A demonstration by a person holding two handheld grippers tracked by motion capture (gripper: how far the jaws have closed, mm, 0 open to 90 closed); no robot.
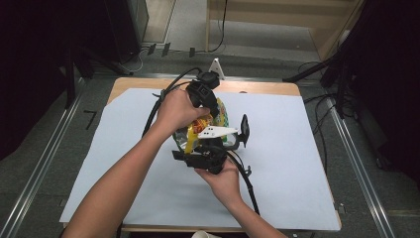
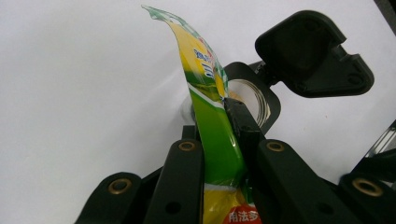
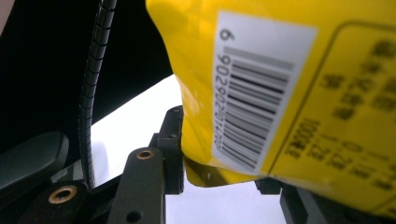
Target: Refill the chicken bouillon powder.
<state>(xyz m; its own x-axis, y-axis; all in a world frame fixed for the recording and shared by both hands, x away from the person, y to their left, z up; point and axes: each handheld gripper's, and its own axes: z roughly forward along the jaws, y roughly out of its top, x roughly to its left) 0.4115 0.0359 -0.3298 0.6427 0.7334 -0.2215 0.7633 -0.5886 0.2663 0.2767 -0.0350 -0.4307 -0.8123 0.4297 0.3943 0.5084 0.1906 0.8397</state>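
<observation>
Item: snack packet [image 1: 200, 130], yellow and green, held above the white sheet [image 1: 297, 148] at table centre. Left gripper [image 2: 219, 154] at 12 o'clock, jaws closed on its edge; right gripper [image 3: 219, 179] at 6 o'clock, jaws clamping the bottom seam. To open cleanly, I judge both grips should hold firm while pulling steadily apart.

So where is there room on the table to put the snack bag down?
Bare white sheet lies to the right of the grippers, and more along its left side and far edge. The middle is crowded: both grippers clamp the yellow snack bag there, cables trailing.
</observation>
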